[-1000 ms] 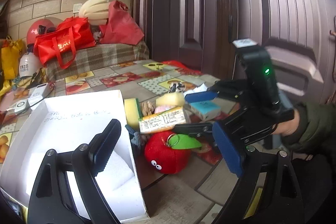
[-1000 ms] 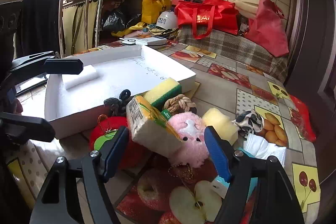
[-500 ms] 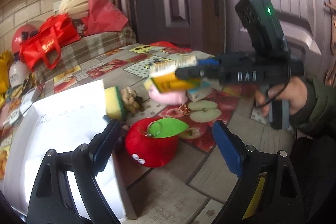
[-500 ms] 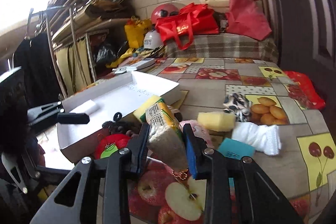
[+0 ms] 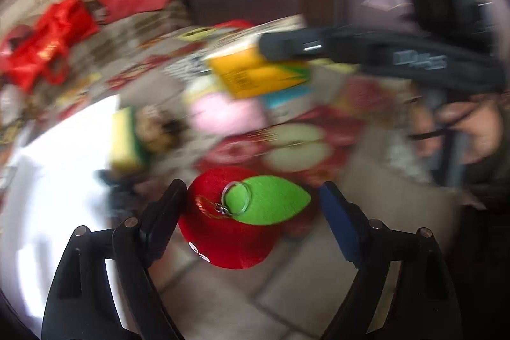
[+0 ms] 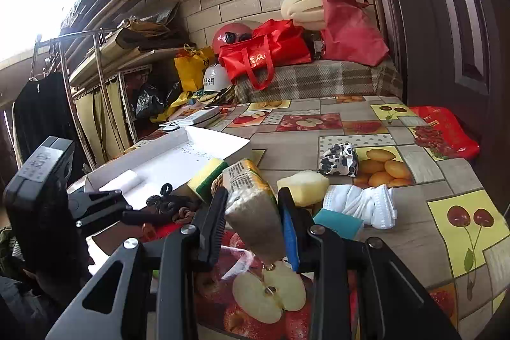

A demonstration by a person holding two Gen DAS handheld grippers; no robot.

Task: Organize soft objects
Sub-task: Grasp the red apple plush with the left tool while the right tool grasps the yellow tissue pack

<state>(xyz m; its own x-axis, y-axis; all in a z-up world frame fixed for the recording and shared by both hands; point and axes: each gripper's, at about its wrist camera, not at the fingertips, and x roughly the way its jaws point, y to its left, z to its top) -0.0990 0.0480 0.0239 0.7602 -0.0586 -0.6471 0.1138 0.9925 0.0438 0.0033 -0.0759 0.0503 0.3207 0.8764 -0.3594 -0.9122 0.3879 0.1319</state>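
Observation:
A red plush apple with a green leaf and a key ring lies on the fruit-print tablecloth. My left gripper straddles it and its jaws are closing. The left finger is at the apple's side and the blue pad stands clear of it. My right gripper is shut on a yellow wrapped pack, held above the pile. The left wrist view is blurred and shows that pack in the air. A pink plush lies beneath it.
A white box with a white foam block stands at the left. Around the pile lie a yellow-green sponge, a pale yellow sponge, white face masks, a teal pack and a black-and-white scrunchie. Red bags fill the far end.
My right gripper closed on the yellow pack and lifted it off the pile. My left gripper swung away from the white box and came down around the red apple.

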